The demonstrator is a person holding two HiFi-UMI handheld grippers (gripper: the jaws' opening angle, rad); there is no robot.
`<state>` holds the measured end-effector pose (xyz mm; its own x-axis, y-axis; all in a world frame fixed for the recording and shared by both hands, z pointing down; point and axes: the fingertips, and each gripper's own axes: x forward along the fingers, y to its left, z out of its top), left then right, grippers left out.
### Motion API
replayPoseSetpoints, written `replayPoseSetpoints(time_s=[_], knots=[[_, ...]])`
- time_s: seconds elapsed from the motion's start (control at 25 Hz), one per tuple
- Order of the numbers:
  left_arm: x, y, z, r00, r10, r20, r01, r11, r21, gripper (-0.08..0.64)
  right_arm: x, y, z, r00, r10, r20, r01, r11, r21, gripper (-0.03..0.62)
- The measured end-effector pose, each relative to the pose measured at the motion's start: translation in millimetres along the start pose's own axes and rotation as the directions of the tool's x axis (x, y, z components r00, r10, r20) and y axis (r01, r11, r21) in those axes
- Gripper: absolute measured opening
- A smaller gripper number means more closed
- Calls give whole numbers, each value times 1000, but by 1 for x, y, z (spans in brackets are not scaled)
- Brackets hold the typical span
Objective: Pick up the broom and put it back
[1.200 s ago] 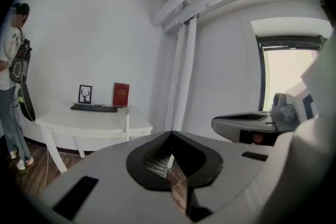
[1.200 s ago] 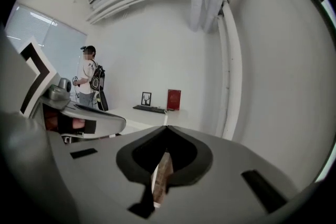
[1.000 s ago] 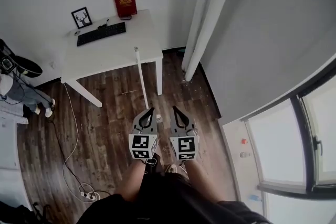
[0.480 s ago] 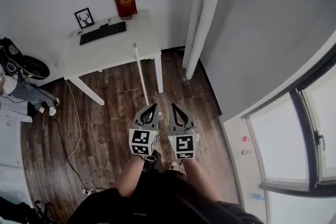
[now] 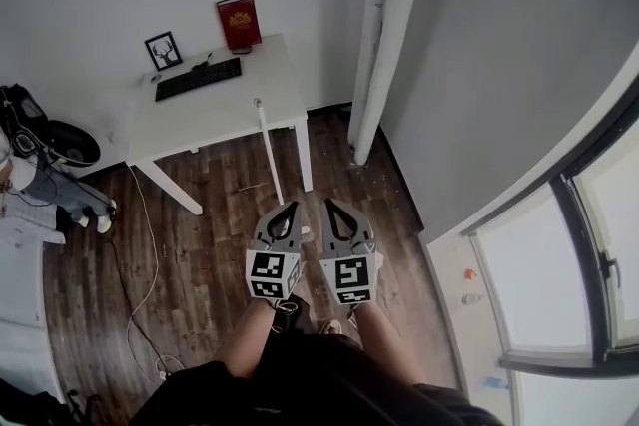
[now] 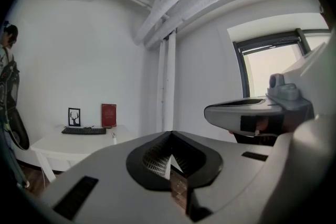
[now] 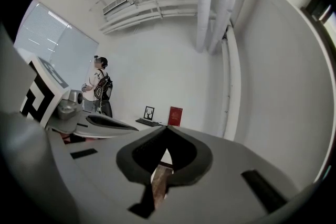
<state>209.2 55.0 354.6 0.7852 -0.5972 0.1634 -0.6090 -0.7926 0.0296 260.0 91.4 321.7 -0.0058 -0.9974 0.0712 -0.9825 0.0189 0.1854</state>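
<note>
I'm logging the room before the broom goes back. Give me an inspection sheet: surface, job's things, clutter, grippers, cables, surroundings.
Surface: dark wood floor; white table against the wall.
Job's things: broom, white handle upright at the table's front edge, lower end hidden behind the grippers; not held.
Clutter: keyboard, framed picture and red book on the table.
Grippers: left gripper and right gripper both shut, empty, side by side.
Cables: white cable trailing across the floor.
Surroundings: white pipes, window, a person at the left edge.
</note>
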Motion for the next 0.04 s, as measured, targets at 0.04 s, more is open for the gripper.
replayPoseSetpoints(time_s=[0.04], knots=[[1, 0, 2, 1000, 1, 3, -1, 1000, 2, 0, 1, -1, 1, 1000, 1, 1, -1, 1000, -3, 21]])
